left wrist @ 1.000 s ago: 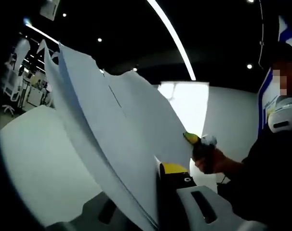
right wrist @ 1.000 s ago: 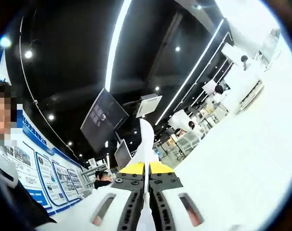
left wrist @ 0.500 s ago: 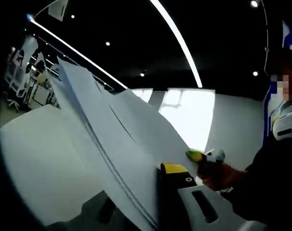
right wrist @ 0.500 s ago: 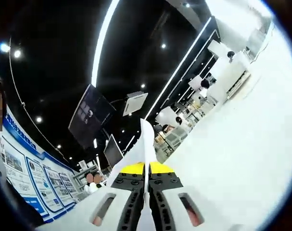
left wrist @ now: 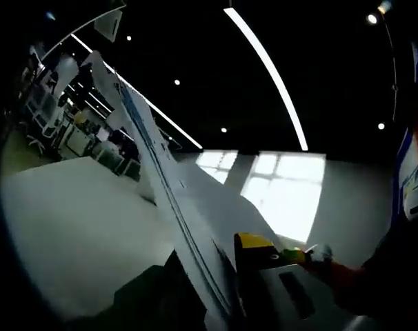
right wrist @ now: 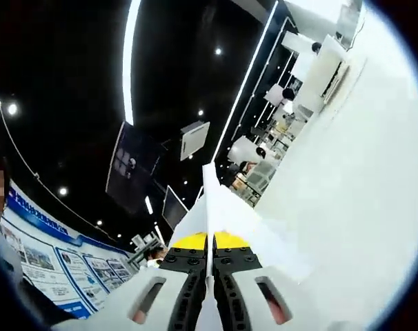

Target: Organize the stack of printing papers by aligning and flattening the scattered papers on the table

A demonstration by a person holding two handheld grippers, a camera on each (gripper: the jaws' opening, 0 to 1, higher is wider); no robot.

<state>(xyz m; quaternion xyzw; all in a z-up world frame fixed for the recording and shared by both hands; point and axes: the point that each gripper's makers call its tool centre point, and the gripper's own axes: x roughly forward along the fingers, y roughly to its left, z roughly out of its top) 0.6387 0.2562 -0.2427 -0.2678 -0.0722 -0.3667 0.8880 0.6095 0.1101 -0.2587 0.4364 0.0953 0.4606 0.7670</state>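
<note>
A stack of white printing papers (left wrist: 161,179) is held up off the white table (left wrist: 64,227), seen nearly edge-on and rising to the upper left. My left gripper (left wrist: 219,279) is shut on the stack's lower edge, its yellow-tipped jaw to the right of the sheets. My right gripper (left wrist: 302,256) shows further right in a person's hand, pinching the same stack. In the right gripper view, my right gripper (right wrist: 210,241) is shut on the papers (right wrist: 219,207), which stick up from between the yellow tips as a thin white edge.
The white table (right wrist: 347,193) stretches along the right. A person's dark sleeve (left wrist: 395,283) is at the far right. Hanging screens (right wrist: 133,176), a blue poster wall (right wrist: 50,265) and distant desks with people (right wrist: 264,152) lie beyond.
Both grippers have tilted with the stack still gripped. In the left gripper view the sheets have turned more edge-on and the right gripper has dropped lower.
</note>
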